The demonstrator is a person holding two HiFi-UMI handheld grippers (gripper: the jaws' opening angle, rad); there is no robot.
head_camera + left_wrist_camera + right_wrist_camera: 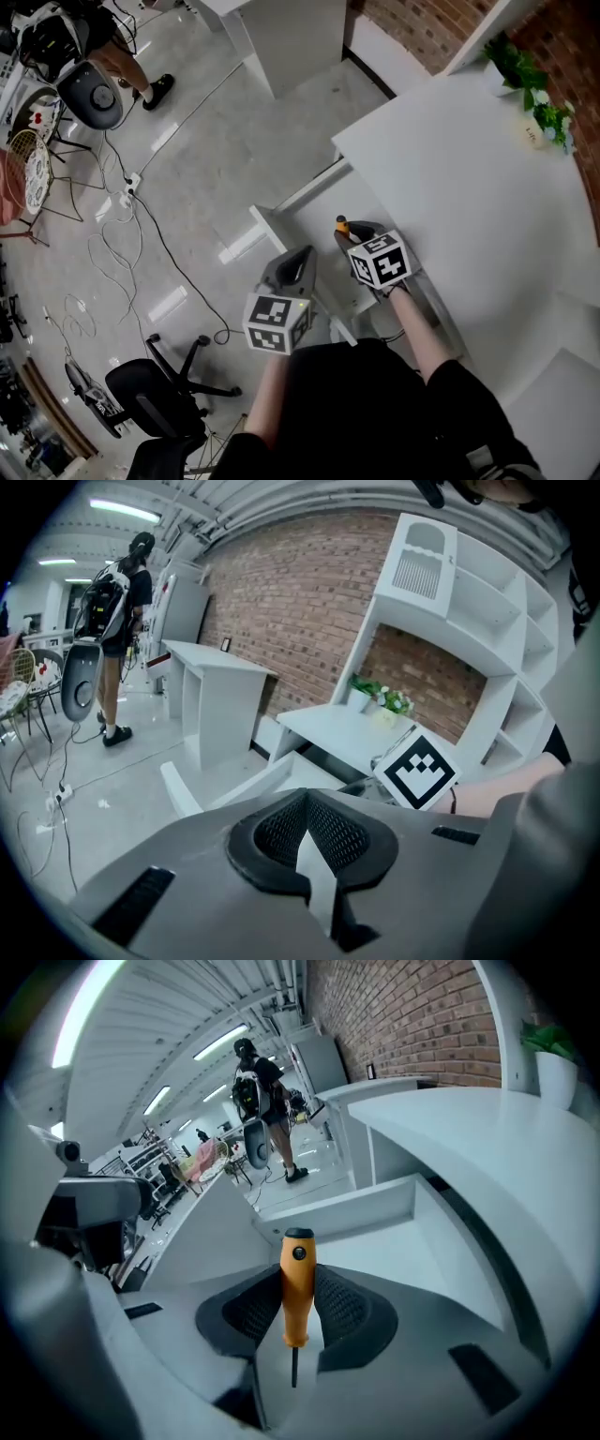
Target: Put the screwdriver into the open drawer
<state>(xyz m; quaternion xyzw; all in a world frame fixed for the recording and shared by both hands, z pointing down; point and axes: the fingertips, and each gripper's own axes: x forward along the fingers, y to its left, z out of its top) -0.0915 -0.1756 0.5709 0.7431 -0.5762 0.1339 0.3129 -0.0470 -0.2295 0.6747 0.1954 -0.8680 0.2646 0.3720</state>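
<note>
Presently: white desk [469,187], drawer [317,214] open, two grippers, one screwdriver [297,1288].
Desk stood against a brick wall [427,28], the drawer out from under its front edge. Right gripper [298,1271] hung over the drawer, fingers clamped on the screwdriver's orange handle, handle end pointing forward, dark shaft toward the camera. Left gripper [306,799] sat just left of it by the drawer's outer side, fingers closed together, nothing between.

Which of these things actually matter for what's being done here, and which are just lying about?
In the job: screwdriver, right gripper holding it, open drawer.
Just about: left gripper, office chair, floor cables, potted plant.
</note>
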